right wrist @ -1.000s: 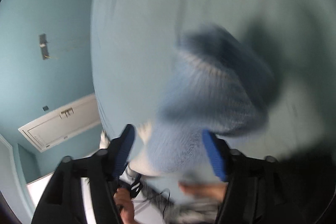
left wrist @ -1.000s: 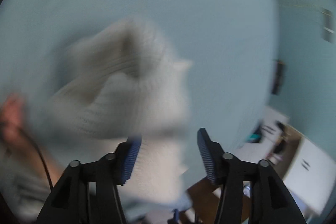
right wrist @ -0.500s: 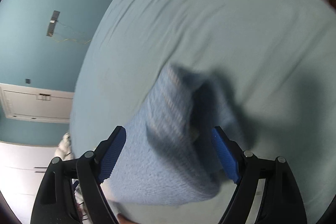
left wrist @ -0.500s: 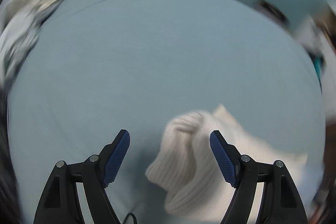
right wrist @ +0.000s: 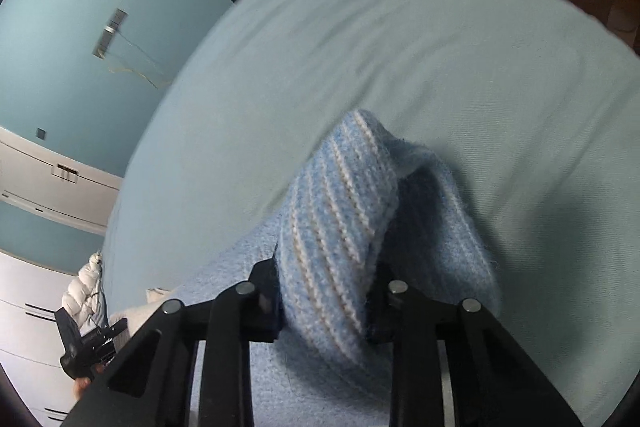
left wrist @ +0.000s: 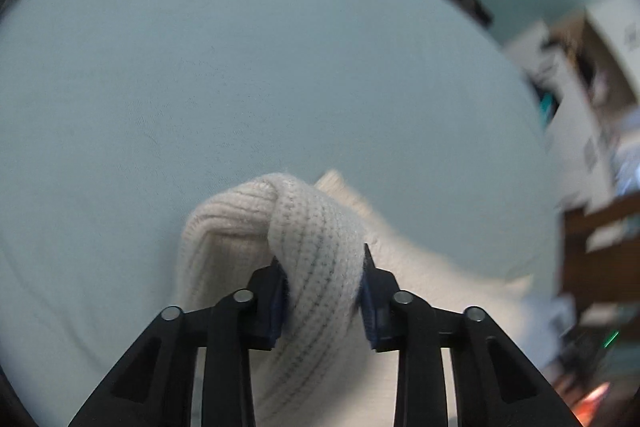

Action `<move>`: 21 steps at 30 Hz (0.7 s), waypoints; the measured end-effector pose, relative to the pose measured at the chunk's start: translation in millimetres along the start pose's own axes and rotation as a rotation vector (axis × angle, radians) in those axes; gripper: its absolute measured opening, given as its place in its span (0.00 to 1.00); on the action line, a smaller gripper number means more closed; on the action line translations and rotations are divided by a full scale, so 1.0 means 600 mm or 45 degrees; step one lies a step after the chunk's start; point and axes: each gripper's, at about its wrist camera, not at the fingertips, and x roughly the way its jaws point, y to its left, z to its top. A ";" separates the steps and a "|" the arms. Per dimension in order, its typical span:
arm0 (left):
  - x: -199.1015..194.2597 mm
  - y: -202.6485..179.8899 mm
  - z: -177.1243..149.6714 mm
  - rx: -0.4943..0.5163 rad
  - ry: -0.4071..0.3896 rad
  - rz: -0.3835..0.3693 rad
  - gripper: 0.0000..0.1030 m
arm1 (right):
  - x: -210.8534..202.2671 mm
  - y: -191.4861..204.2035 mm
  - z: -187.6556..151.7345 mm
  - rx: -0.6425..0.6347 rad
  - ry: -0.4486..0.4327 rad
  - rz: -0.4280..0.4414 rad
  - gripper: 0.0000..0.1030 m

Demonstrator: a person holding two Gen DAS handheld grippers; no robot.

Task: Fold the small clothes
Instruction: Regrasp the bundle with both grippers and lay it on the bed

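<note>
Both edges are gripped, so the fold seems under way. The left tool (left wrist: 323, 291) is clamped on a bunched ridge of the cream knit (left wrist: 316, 227); the right tool (right wrist: 326, 301) pinches the blue striped knit (right wrist: 340, 195) (possibly one garment's two faces). It lies on the pale blue bed (left wrist: 240, 67). Next: carry both edges across together.
</note>
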 end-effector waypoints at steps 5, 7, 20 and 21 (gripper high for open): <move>-0.054 -0.013 -0.007 -0.024 -0.165 -0.193 0.25 | -0.051 0.047 -0.013 -0.108 -0.217 0.106 0.20; -0.060 -0.016 0.011 -0.075 -0.207 -0.301 0.25 | -0.045 0.075 0.005 -0.110 -0.288 0.157 0.20; 0.115 0.082 0.081 -0.390 -0.007 -0.062 0.67 | 0.157 -0.006 0.046 0.224 0.027 -0.027 0.64; 0.098 0.083 0.081 -0.406 -0.015 -0.092 0.69 | 0.150 -0.020 0.046 0.307 0.057 -0.014 0.65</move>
